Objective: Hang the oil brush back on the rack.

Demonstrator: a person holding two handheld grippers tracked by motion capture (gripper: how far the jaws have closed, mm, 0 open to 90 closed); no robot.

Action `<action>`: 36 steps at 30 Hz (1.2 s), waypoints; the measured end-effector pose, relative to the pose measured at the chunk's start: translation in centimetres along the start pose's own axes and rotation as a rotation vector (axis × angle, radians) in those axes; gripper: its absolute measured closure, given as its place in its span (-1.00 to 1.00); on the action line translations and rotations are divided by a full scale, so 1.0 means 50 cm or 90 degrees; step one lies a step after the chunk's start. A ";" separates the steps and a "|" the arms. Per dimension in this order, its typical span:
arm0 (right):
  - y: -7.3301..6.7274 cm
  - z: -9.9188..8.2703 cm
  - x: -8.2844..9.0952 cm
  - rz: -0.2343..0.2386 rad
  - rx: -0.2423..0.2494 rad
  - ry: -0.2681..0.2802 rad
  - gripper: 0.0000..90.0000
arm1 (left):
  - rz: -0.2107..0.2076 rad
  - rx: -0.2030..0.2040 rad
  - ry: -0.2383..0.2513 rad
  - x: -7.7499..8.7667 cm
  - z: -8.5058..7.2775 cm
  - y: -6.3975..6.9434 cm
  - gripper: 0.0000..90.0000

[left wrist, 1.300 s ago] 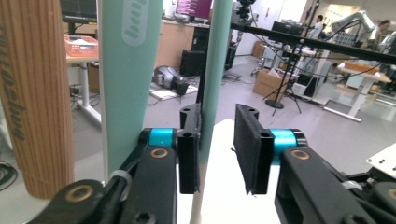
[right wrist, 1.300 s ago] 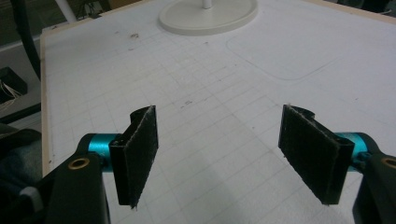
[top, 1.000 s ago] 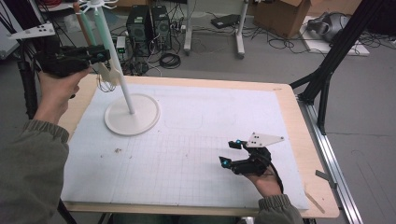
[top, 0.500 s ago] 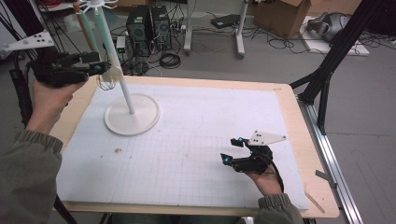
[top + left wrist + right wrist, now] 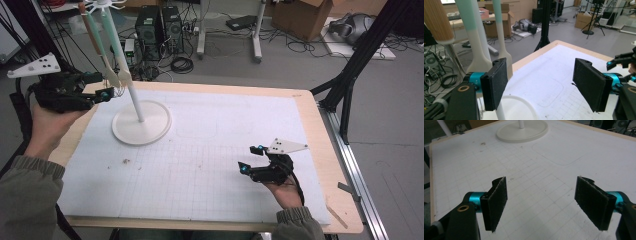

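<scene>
Left claw (image 5: 102,86): I hold it at the far-left table corner; its jaws, wide with nothing between them, have just been opening.
Spatulas (image 5: 112,75): hanging from the stand (image 5: 141,127), just beside my left claw.
Right claw (image 5: 251,159): wide, empty, low over the mat (image 5: 200,150), near right.

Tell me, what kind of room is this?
Probably a lab or workshop. Computer towers stand on the floor among loose cables, cardboard boxes sit at the back, and black frame struts stand beside the work table.
</scene>
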State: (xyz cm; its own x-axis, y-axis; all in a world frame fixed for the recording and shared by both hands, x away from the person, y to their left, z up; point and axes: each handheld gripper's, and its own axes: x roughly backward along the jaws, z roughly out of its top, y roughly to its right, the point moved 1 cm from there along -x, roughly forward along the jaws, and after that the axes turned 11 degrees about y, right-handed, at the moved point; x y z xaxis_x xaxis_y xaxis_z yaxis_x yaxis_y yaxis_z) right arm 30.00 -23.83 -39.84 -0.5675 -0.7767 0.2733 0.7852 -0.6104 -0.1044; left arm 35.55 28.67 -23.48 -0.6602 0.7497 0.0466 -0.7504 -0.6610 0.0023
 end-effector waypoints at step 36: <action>0.008 -0.013 0.023 -0.064 0.006 -0.001 -0.62 | -0.014 0.018 -0.049 -0.012 -0.206 0.094 -0.69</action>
State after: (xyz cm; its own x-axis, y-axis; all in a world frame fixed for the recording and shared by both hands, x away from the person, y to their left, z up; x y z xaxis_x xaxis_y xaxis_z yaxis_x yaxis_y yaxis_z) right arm 29.50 -25.06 -40.18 -0.6428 -0.7114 0.2840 0.7266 -0.6836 -0.0680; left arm 32.11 25.46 -33.76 -0.6386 0.7596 0.1236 -0.7624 -0.6463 0.0325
